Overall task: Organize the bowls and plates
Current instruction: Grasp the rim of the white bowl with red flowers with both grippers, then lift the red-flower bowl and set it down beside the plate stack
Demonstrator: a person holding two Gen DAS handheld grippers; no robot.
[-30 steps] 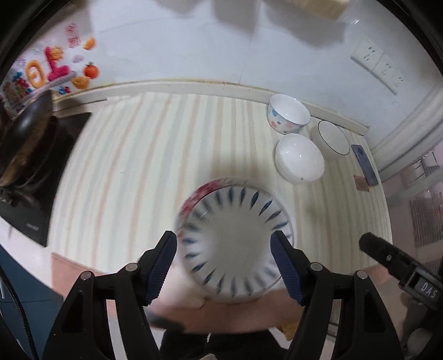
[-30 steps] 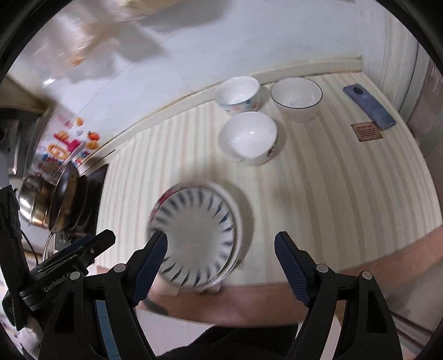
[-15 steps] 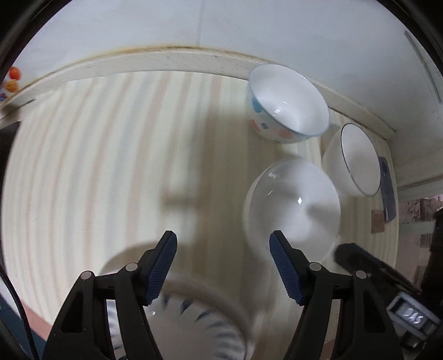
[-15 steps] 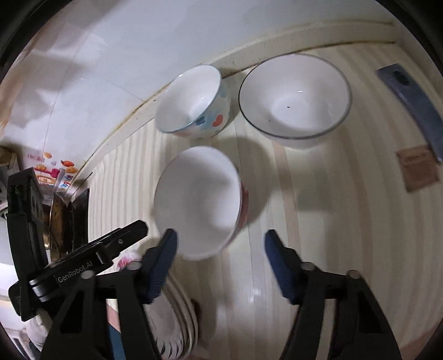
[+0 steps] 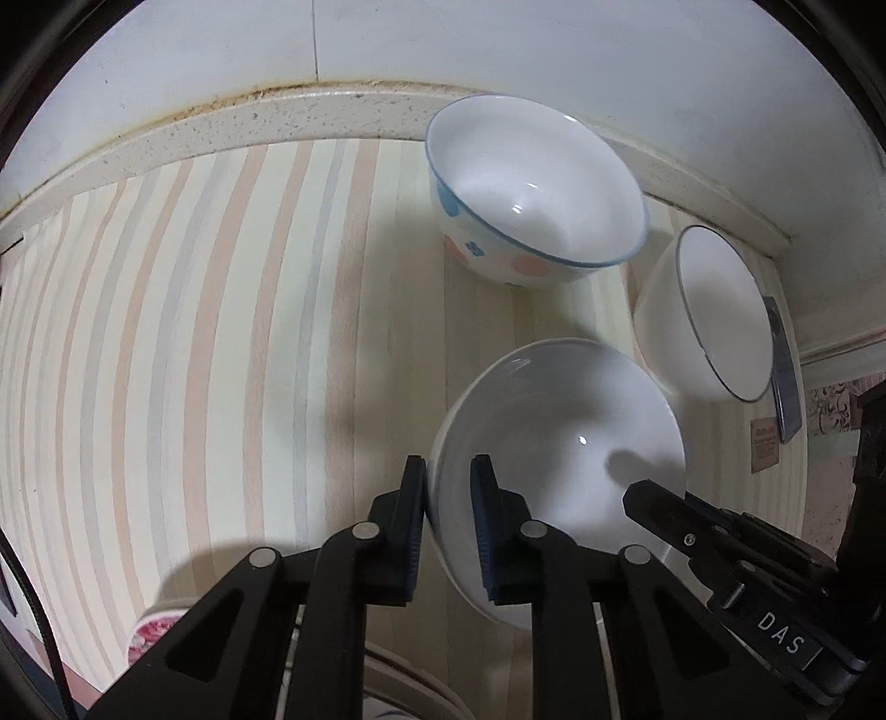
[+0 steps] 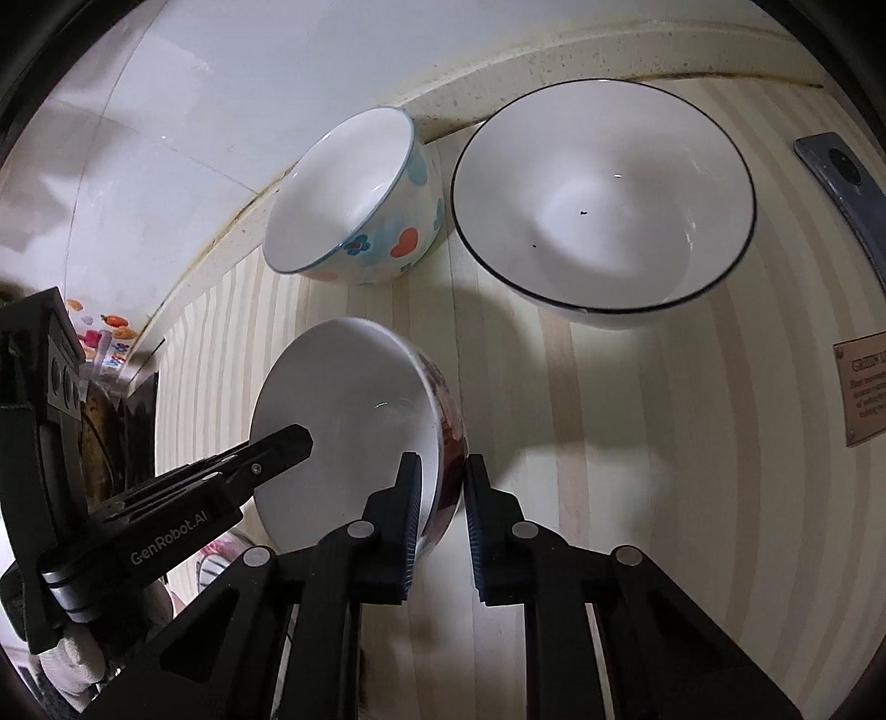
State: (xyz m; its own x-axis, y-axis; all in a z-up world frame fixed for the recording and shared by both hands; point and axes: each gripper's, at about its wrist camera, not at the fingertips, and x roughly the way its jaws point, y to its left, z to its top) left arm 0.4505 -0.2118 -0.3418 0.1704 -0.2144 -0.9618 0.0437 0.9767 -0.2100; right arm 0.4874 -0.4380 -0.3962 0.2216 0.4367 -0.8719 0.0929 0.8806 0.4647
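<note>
A white bowl with a dark floral outside (image 5: 559, 437) (image 6: 354, 421) sits nearest on the striped counter. My left gripper (image 5: 448, 498) is shut on its left rim. My right gripper (image 6: 440, 493) is shut on its right rim. Behind it stand a bowl with blue and pink hearts (image 5: 531, 188) (image 6: 354, 199) and a larger white bowl with a dark rim line (image 5: 714, 310) (image 6: 603, 199). The edge of a floral plate (image 5: 152, 645) shows at the lower left of the left wrist view.
The counter meets a white tiled wall (image 5: 443, 50) just behind the bowls. A dark phone (image 6: 841, 177) and a brown card (image 6: 864, 399) lie to the right. A pan and stove (image 6: 105, 421) lie far left.
Both grippers moved forward from over the plates to the near bowl and closed from wide open onto its opposite rims.
</note>
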